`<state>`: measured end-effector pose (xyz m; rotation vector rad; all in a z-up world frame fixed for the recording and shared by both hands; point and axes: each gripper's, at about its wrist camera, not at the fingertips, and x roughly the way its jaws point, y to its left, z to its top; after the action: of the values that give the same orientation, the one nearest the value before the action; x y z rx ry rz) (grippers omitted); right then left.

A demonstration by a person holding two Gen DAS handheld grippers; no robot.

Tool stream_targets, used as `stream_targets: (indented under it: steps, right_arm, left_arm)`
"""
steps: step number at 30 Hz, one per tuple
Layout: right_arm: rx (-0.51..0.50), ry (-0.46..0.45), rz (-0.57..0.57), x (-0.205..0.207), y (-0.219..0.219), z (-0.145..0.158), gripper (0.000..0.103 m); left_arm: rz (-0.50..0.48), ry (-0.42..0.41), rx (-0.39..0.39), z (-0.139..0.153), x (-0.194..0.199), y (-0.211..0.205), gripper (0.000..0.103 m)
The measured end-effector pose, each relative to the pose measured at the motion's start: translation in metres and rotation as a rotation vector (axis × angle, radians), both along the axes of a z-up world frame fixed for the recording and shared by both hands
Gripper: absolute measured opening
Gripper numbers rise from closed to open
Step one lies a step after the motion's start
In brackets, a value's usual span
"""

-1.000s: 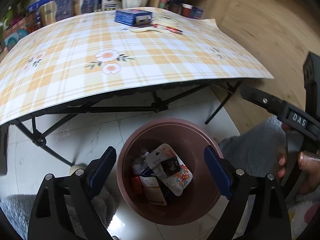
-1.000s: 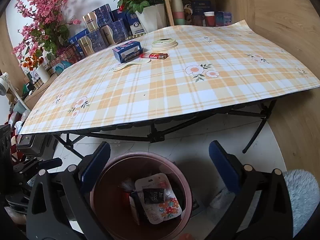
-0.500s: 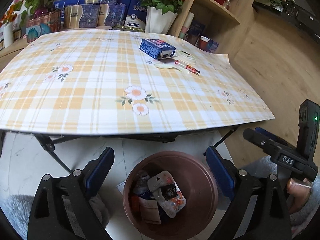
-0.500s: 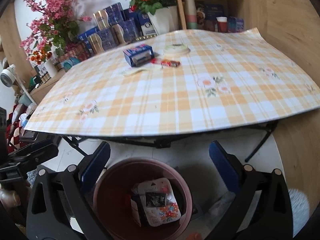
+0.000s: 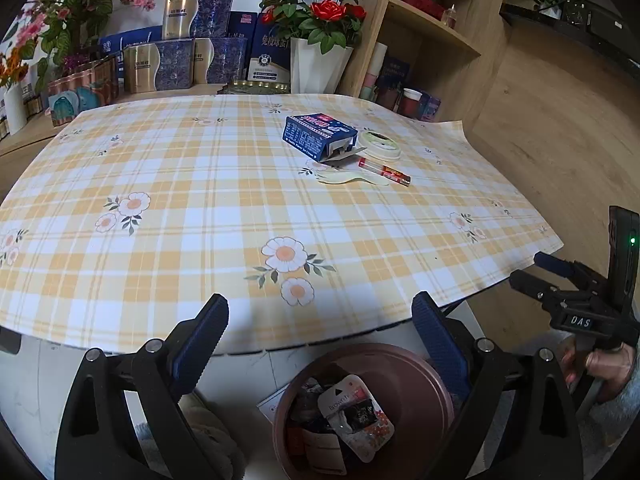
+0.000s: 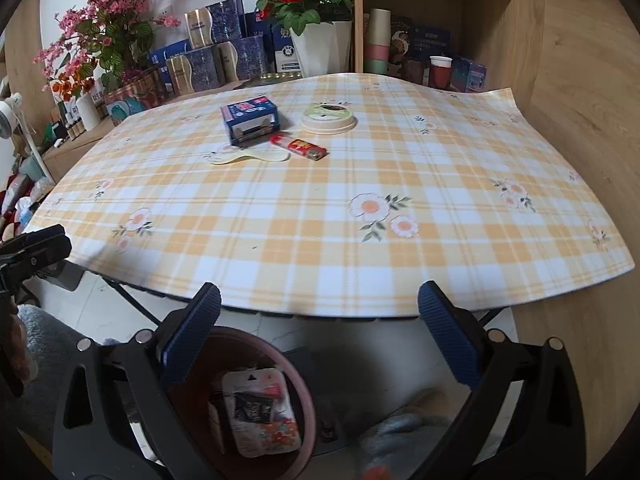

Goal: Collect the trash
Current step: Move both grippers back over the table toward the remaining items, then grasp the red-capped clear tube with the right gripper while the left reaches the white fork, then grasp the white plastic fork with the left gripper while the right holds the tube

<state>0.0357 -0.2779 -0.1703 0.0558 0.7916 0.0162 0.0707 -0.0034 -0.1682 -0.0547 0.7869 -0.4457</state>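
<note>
black-armed tongs [image 5: 320, 334], ribbed blue pads [image 5: 202, 338], silver screws, "das" label

The counter [image 5: 200, 208] has yellow and white checks with little flowers. The box [image 5: 318, 136] is blue. The bin [image 5: 424, 376] is brown-pink. The roses [image 5: 320, 4] are red.

Soft daylight, fisheye-bent edges, dark corners, blurry lower right-wrist foreground.

The brown bin [image 6: 256, 408] was partly hidden behind the right gripper's [image 6: 320, 344] left jaw and cut off by the near edge; the wrappers [image 6: 260, 416] inside were blurred, print unreadable.
</note>
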Motion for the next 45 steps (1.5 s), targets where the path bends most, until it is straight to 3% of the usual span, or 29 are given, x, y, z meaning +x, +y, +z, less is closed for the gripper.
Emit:
stream_targets:
  steps: [9, 15, 22, 29, 32, 40, 43, 45]
  right_arm:
    - [-0.040, 0.058, 0.054, 0.043, -0.011, -0.005, 0.097]
    - [-0.011, 0.057, 0.141, 0.090, -0.015, -0.003, 0.094]
    - [0.008, 0.038, 0.200, 0.155, -0.016, 0.002, 0.079]
    - [-0.004, 0.126, 0.292, 0.216, 0.002, -0.018, 0.050]
    - [-0.006, 0.164, 0.312, 0.233, 0.008, -0.026, 0.043]
    - [0.030, 0.196, 0.295, 0.257, 0.009, -0.031, 0.039]
    - [-0.010, 0.198, 0.311, 0.258, 0.012, -0.030, 0.029]
    - [-0.009, 0.200, 0.316, 0.256, 0.010, -0.029, 0.028]
  left_arm:
    - [0.014, -0.004, 0.032, -0.004, 0.031, 0.001, 0.091]
    - [0.042, -0.012, 0.032, -0.002, 0.050, 0.005, 0.091]
    - [0.057, 0.008, 0.040, -0.009, 0.067, 0.002, 0.091]
    - [0.016, 0.002, 0.055, -0.008, 0.083, -0.013, 0.089]
    - [-0.010, -0.005, 0.068, -0.005, 0.091, -0.021, 0.086]
    - [-0.045, -0.015, 0.064, -0.001, 0.106, -0.038, 0.083]
    - [-0.050, -0.005, 0.061, -0.003, 0.111, -0.042, 0.081]
    - [-0.062, 0.008, 0.054, -0.005, 0.115, -0.045, 0.077]
